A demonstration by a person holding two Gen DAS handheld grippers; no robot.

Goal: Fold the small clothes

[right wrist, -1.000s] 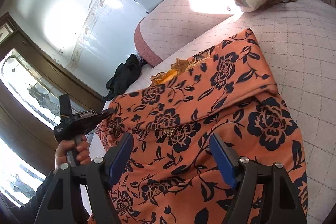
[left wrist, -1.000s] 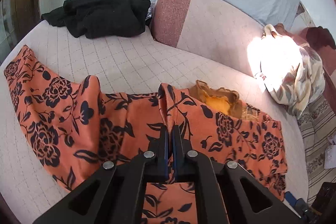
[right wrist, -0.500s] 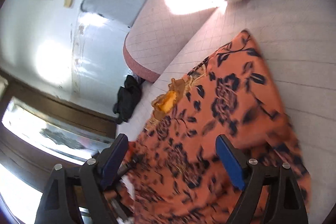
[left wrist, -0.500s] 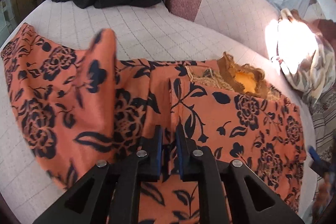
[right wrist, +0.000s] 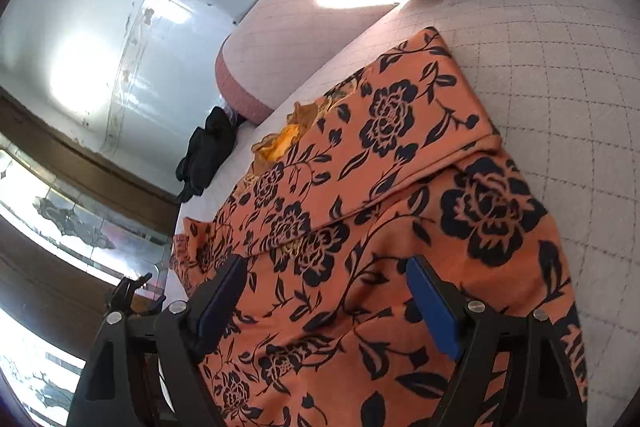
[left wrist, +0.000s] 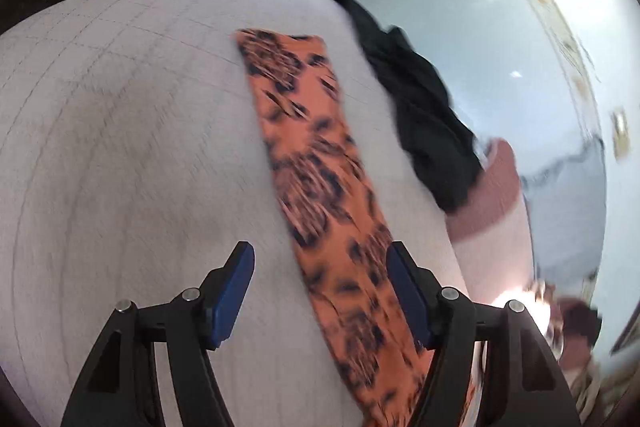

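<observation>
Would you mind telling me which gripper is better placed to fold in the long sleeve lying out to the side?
Left, probably. The left gripper is open with the orange floral sleeve running between its jaws. The right gripper, also open, hovers over the garment's body, away from that sleeve.

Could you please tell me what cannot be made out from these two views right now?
- Left wrist view: motion blur smears the print on the orange floral garment.
- Left wrist view: the black clothes are a dark blurred heap; type unreadable.
- Right wrist view: the garment's near edge runs behind the right gripper and off the frame.
</observation>
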